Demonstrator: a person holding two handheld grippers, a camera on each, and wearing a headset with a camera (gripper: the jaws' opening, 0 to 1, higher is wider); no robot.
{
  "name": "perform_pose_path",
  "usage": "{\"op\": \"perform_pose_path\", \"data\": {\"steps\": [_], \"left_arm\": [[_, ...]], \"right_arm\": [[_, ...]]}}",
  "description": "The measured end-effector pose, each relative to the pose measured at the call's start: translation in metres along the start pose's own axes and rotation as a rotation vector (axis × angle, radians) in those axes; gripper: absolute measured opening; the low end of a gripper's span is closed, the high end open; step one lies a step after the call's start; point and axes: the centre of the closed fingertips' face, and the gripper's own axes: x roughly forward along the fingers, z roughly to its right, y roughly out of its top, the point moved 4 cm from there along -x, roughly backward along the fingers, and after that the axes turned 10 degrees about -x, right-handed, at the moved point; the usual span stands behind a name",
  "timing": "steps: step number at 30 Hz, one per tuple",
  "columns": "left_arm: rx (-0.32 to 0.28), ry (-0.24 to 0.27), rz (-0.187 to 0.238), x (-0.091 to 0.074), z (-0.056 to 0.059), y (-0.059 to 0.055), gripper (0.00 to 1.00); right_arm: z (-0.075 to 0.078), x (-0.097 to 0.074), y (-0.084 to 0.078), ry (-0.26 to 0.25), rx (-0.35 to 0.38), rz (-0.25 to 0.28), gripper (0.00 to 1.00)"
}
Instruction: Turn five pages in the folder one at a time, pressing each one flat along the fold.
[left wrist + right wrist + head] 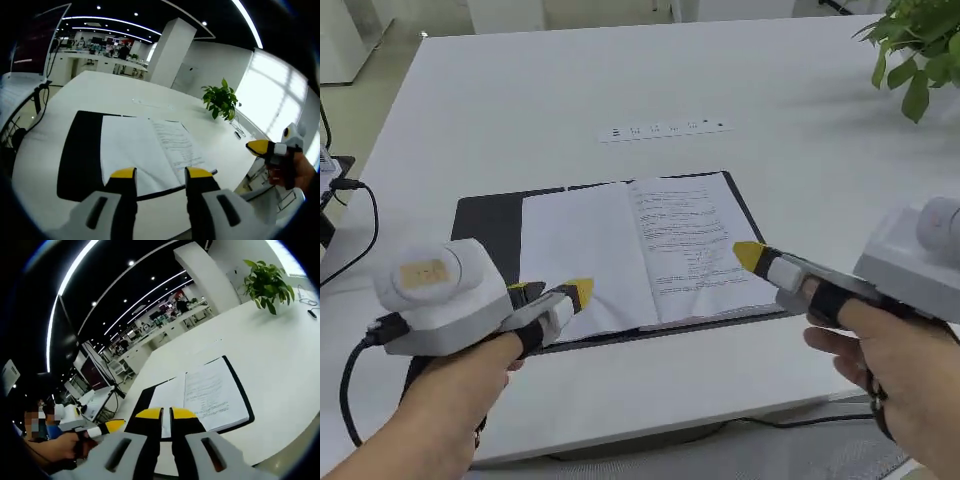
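Observation:
A black folder (pixel 485 222) lies open on the white table. Its left page (pixel 582 250) is blank and its right page (pixel 692 240) carries printed text; both lie flat. My left gripper (pixel 560 294) hovers over the near left corner of the blank page, jaws open and empty. In the left gripper view the left gripper (pixel 161 175) points across the folder (pixel 80 150). My right gripper (pixel 750 256) hangs over the printed page's right part, shut on nothing. Seen in the right gripper view, the right gripper (pixel 166 414) shows yellow tips almost touching, before the folder (pixel 240 390).
A socket strip (pixel 665 128) is set into the table behind the folder. A potted plant (pixel 918 50) stands at the far right. A black cable (pixel 360 235) runs along the left table edge. The table's near edge (pixel 650 432) is close below the grippers.

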Motion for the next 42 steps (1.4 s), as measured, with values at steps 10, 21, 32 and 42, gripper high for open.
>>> {"op": "perform_pose_path", "data": {"steps": [10,21,32,42], "left_arm": [[0.04,0.083,0.098,-0.04,-0.006,0.014,0.6],[0.171,0.162,0.095,-0.057,-0.016,0.008,0.99],[0.188,0.187,0.066,-0.058,-0.021,0.008,0.99],[0.197,0.225,0.086,-0.071,-0.025,0.014,0.99]], "right_arm": [[0.034,-0.036,0.001,-0.188,-0.127,-0.024,0.37],[0.06,-0.046,0.01,-0.325,-0.249,-0.009,0.85],[0.061,-0.035,0.008,-0.281,-0.298,-0.036,1.0],[0.066,-0.032,0.007,-0.255,-0.286,-0.061,0.99]]}}
